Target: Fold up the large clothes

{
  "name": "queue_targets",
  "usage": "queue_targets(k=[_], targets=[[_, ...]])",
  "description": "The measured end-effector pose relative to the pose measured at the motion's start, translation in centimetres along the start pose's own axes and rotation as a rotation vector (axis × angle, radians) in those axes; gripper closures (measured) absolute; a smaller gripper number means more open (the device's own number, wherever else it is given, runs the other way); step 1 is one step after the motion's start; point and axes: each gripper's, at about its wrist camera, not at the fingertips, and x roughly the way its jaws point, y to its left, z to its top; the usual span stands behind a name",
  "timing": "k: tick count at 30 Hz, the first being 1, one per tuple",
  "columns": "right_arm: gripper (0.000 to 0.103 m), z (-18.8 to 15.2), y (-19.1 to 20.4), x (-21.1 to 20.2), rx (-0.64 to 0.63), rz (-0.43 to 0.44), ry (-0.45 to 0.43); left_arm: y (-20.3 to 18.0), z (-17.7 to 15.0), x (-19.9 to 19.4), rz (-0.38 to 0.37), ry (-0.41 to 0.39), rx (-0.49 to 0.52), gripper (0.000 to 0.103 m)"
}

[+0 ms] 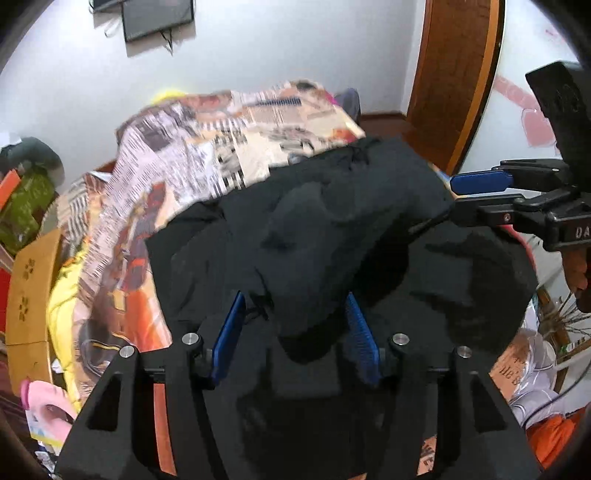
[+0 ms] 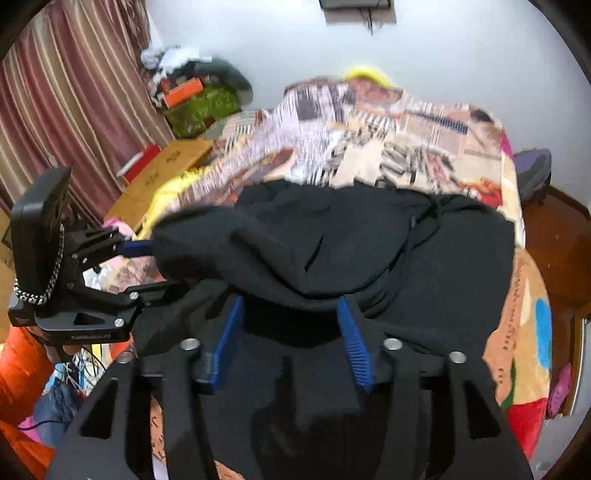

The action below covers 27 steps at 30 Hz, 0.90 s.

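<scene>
A large black garment (image 1: 332,229) lies bunched on a bed with a printed cover (image 1: 207,147). It also fills the middle of the right wrist view (image 2: 332,236). My left gripper (image 1: 295,310) has its blue pads (image 1: 229,332) apart, with a fold of the black cloth draped between them. My right gripper (image 2: 291,306) also has its pads (image 2: 352,339) apart around a fold of the cloth. Each gripper shows in the other's view, the right one (image 1: 476,195) at the garment's right edge, the left one (image 2: 147,266) at its left edge, each with cloth between its fingers.
A wooden door frame (image 1: 458,74) stands at the bed's far right. A wooden box (image 1: 29,288) and piled bags (image 2: 199,103) sit left of the bed by a striped curtain (image 2: 66,92). A dark screen (image 1: 159,18) hangs on the white wall.
</scene>
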Motion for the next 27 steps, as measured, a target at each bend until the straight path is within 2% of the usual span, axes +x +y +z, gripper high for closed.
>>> queue_targets(k=[2, 5, 9, 11, 15, 18, 22, 25, 27], targets=[[0.049, 0.5, 0.1, -1.2, 0.003, -0.001, -0.04, 0.5, 0.6, -1.7, 0.011, -0.053, -0.015, 0.037], [0.049, 1.8, 0.1, -2.2, 0.028, -0.006, -0.098, 1.4, 2.2, -3.6, 0.032, -0.125, -0.043, 0.035], [0.048, 3.6, 0.0, -1.7, 0.062, -0.023, -0.146, 2.7, 4.5, -3.9, 0.059, -0.176, -0.081, 0.026], [0.044, 4.0, -0.1, -0.8, 0.077, -0.033, -0.148, 3.5, 5.4, -3.2, 0.078, -0.175, -0.113, 0.026], [0.042, 4.1, -1.2, 1.9, 0.138, -0.027, -0.086, 5.0, 6.3, -0.3, 0.07, -0.119, -0.172, 0.026], [0.042, 2.9, -1.8, 4.0, 0.147, -0.046, -0.008, 5.3, 5.2, 2.7, 0.061, -0.04, -0.202, 0.026], [0.042, 0.3, -2.3, 5.6, 0.132, -0.054, 0.082, 4.8, 1.5, 6.3, 0.037, 0.074, -0.202, 0.026], [0.042, -2.3, -2.6, 6.4, 0.117, -0.069, 0.142, 4.1, -1.4, 8.5, 0.046, 0.15, -0.195, 0.025], [0.041, -3.3, -2.8, 6.6, 0.117, -0.067, 0.157, 4.2, -3.2, 9.6, 0.028, 0.169, -0.241, 0.023]])
